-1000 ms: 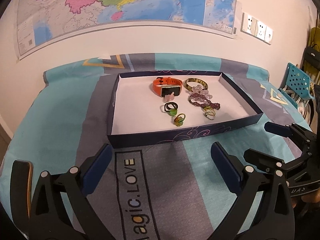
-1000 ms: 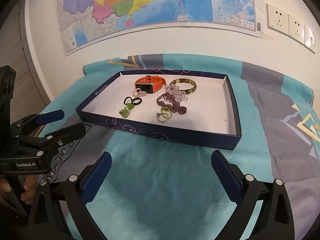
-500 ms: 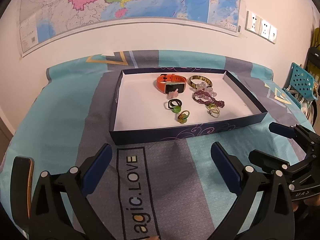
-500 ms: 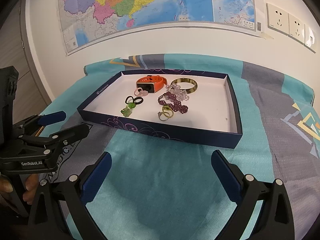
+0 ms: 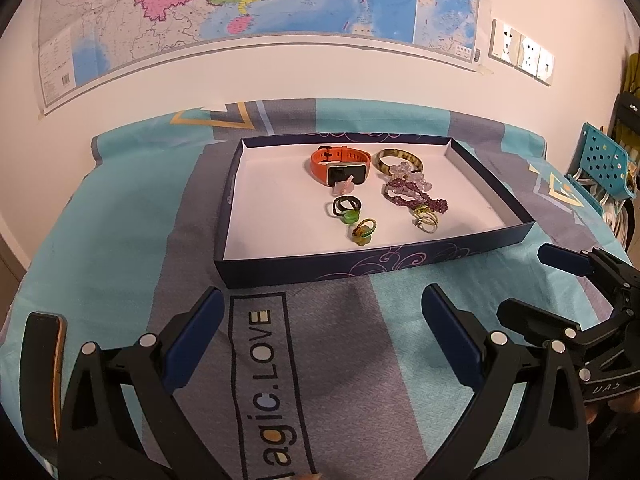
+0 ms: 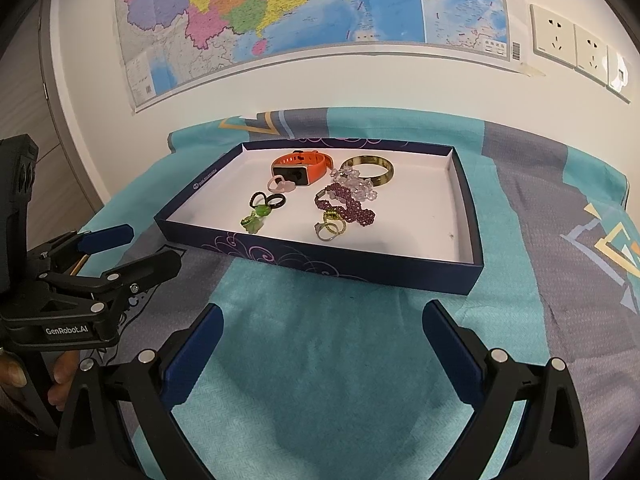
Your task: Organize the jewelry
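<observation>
A shallow dark blue box lid (image 5: 360,270) (image 6: 360,268) with a white floor lies on the cloth. In it sit an orange smartwatch (image 5: 340,162) (image 6: 300,166), a brown bangle (image 5: 398,159) (image 6: 370,168), a purple bead bracelet (image 5: 414,199) (image 6: 348,208), clear beads (image 6: 356,184), a black ring with a green stone (image 5: 347,208) (image 6: 264,204), a green-yellow ring (image 5: 363,232) and thin metal rings (image 5: 426,218) (image 6: 330,228). My left gripper (image 5: 318,328) (image 6: 132,248) is open in front of the lid's near left wall. My right gripper (image 6: 322,340) (image 5: 532,284) is open too, empty, before the near right wall.
A teal and grey cloth (image 5: 120,240) printed with "agic.LOVE" covers the table. A wall map (image 5: 240,8) and sockets (image 6: 576,48) are behind. A blue perforated basket (image 5: 604,164) stands off the right edge. A hand (image 6: 60,376) holds the left gripper's handle.
Both grippers have drifted slightly back from the lid, which now sits a little higher and farther in both views. Jaws stay open; the jewelry has not moved.
</observation>
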### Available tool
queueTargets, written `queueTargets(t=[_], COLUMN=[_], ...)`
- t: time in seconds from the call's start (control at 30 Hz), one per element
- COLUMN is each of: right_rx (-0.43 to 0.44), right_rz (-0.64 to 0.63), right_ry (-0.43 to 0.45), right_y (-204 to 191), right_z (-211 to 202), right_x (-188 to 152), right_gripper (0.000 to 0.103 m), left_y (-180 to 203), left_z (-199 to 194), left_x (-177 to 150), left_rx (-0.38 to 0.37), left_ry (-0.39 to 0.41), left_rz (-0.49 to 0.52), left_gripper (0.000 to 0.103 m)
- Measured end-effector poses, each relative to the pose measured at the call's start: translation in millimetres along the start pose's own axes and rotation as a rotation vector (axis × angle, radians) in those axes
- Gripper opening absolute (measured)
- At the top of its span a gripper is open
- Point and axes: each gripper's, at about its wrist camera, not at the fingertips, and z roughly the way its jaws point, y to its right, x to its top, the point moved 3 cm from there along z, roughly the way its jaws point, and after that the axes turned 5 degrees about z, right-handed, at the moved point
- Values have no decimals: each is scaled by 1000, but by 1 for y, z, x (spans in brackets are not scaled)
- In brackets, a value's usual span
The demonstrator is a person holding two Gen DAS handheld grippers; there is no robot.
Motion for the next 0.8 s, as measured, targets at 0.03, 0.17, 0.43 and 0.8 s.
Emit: queueTargets(t=[0.03,0.17,0.43,0.8], right_rx=[0,0,0,1], right_rz=[0,1,3,7], right_ry=[-1,0,-2,-6], right_y=[0,0,1,1], right_z=[0,0,-1,0], right_x=[0,0,-1,-1], right_gripper=[97,97,97,97], left_y=[0,1,2,2], left_z=[0,1,2,4], left_x=[0,0,0,-2], left_rx=[-1,-2,-6,-9], left_ry=[0,-3,-9,-15], left_rz=[0,-1,1,3], left_gripper=[97,97,97,97])
